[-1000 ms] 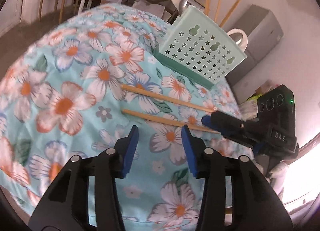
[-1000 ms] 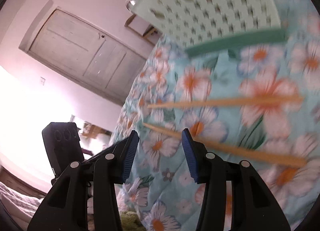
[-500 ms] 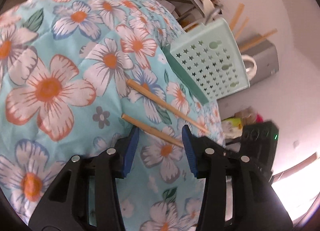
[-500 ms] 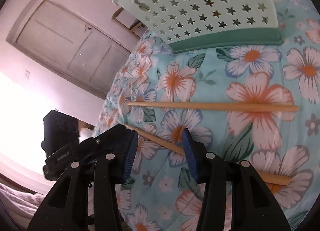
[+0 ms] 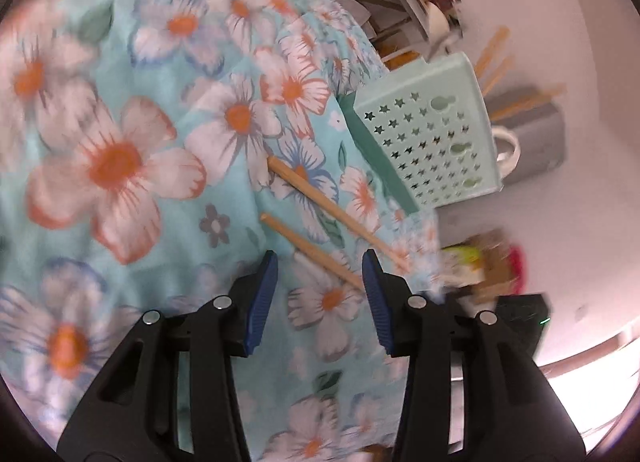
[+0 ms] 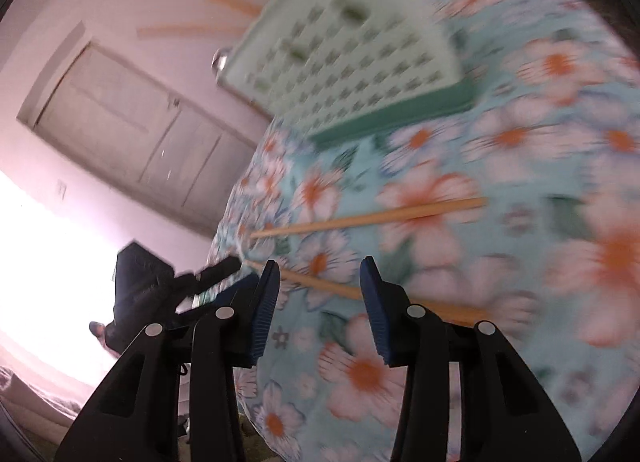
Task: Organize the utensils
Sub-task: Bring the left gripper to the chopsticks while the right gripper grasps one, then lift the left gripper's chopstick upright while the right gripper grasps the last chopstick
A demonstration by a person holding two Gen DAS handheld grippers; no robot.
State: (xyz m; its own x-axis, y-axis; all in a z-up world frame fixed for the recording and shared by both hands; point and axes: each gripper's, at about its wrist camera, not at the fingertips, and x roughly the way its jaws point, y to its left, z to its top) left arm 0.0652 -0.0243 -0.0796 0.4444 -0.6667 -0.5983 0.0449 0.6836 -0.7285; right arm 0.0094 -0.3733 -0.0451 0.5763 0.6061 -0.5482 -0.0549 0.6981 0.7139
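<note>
Both grippers were spread wide and holding nothing. The left gripper (image 5: 320, 290) hung low over the floral cloth (image 5: 120, 149), with the near chopstick (image 5: 308, 248) running up between its blue fingers (image 5: 262, 298), though I couldn't tell if they touched it. Just past that, the far chopstick (image 5: 332, 207) lay flat on the cloth, roughly parallel and a bit apart. From the other side, the right gripper (image 6: 316, 294) straddled the same near chopstick (image 6: 324, 282), the far chopstick (image 6: 372, 215) beyond it. Further back stood the mint basket (image 5: 436, 141), star holes in its wall, on a darker green tray (image 5: 380, 157), with more sticks (image 5: 490, 57) poking out the top. Both shots were pretty blurry, honestly.
</note>
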